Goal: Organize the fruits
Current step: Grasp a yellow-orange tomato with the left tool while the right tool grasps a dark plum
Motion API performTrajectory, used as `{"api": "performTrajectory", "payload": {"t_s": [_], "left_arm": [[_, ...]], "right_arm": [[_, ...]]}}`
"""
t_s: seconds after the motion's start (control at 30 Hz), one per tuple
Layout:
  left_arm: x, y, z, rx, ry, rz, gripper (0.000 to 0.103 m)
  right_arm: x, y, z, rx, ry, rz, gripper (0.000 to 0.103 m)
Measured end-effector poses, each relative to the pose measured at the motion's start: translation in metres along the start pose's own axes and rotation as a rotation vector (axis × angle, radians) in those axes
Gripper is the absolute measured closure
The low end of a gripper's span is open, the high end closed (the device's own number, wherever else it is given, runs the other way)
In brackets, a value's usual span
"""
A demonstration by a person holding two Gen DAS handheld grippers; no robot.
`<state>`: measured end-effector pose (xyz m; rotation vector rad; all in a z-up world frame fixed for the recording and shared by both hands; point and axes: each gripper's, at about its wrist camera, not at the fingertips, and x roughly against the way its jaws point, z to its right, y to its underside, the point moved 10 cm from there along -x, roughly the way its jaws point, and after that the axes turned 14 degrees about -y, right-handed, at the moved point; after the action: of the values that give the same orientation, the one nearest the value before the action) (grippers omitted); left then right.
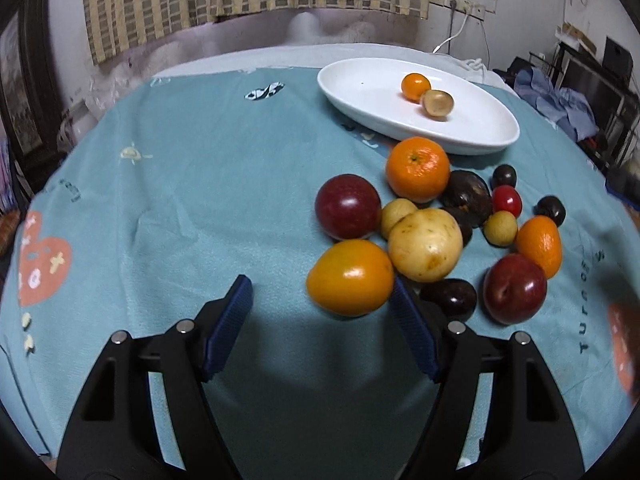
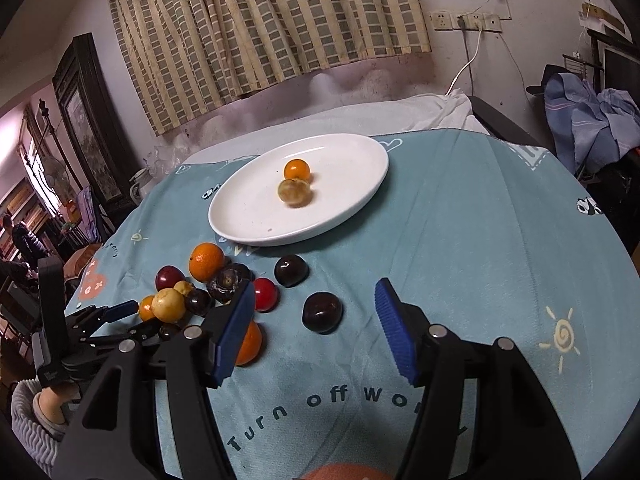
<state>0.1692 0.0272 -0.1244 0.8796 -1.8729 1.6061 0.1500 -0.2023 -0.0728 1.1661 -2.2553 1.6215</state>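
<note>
Left gripper spread wide, empty, its pad beside the orange tomato in the mid-table pile; right gripper spread, nothing pinched. White plate near the far edge holds two fruits. Nudge that tomato and neighbours may roll.

Left gripper: black plastic linkage arms with slotted cut-outs, silver round pivot pins, two dark blue ribbed pads. Right gripper: same build, black arms, silver pins, blue ribbed pads. Right view: upright black block behind the left gripper; hand in a grey ribbed knit sleeve.
</note>
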Motion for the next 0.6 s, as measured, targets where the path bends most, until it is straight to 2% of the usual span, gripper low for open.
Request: {"api": "performTrajectory", "payload": {"t_s": [0.07,0.13,0.4,0.53,0.6], "left_arm": [[-0.002,-0.001,-0.003,0.019,0.023,-0.006,0.034],[-0.003,-0.003,0.000,0.024,0.057,-0.008,0.047],[-0.010,-0.009,0.009,0.029,0.097,-0.019,0.053],[-0.008,-0.009,0.012,0.015,0.092,-0.010,0.061],[-0.007,-0.008,0.010,0.016,0.085,-0.004,0.061]], "right_arm": [[-0.002,0.002,0.003,-0.002,0.010,-0.007,0.041],[-0.004,0.004,0.004,-0.004,0.013,-0.018,0.041],[-0.012,0.011,0.010,-0.012,0.021,-0.050,0.041],[-0.019,0.019,0.012,-0.006,0.028,-0.088,0.041],[-0.023,0.024,0.015,-0.003,0.039,-0.113,0.047]]}}
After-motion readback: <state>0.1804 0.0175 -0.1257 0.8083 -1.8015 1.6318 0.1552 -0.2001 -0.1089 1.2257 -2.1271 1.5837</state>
